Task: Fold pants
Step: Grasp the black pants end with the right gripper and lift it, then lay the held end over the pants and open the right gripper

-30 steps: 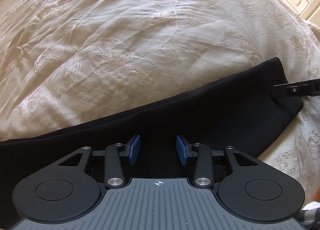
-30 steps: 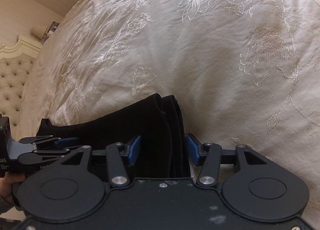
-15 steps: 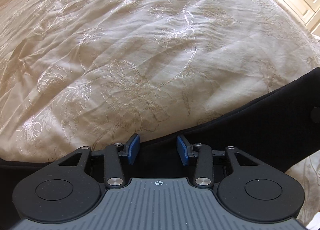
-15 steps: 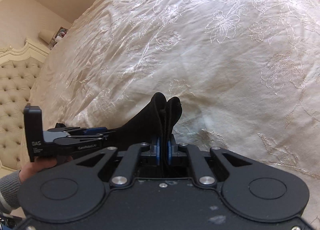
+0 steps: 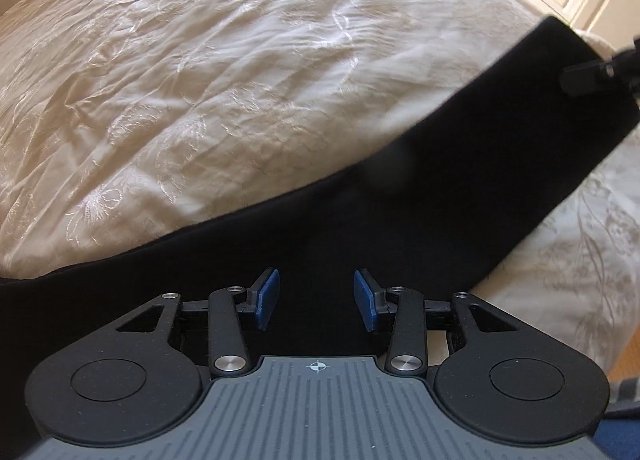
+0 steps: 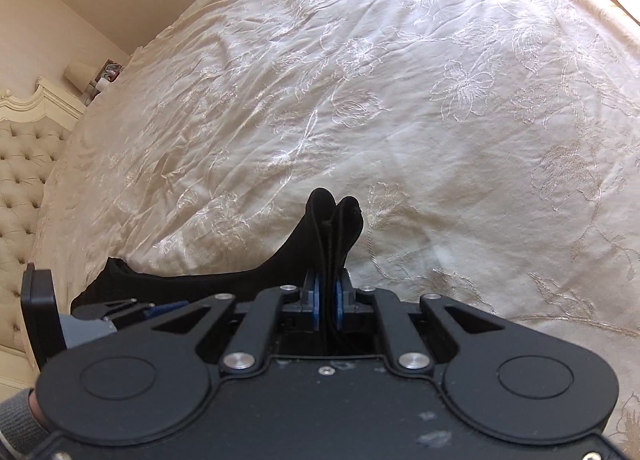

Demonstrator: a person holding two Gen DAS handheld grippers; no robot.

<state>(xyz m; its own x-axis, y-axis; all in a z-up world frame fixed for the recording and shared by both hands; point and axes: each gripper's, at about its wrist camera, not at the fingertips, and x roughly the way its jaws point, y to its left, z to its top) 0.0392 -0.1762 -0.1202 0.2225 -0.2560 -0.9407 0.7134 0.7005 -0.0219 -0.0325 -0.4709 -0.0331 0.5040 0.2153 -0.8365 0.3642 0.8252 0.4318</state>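
Two grippers over black pants (image 5: 400, 220) on a bed. Right gripper (image 6: 327, 300) clamped on bunched pant end, two folds poking up past blue pads (image 6: 318, 302). Left gripper (image 5: 316, 300) spread apart above mid-length fabric, gripping nothing. Pants stretched as long dark band, far end raised off cream embroidered bedspread (image 5: 200, 100). Wide bare bedspread beyond upper edge; tufted headboard (image 6: 24, 188) far left.

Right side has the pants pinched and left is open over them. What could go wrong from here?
1. The right gripper clamps only the bunched end of the black pants; the stacked layers poking past its fingers could slip unevenly if pulled.
2. The left gripper is open over the cloth with nothing held, so lifting now would likely let the middle sag and drag on the embroidered bedspread.
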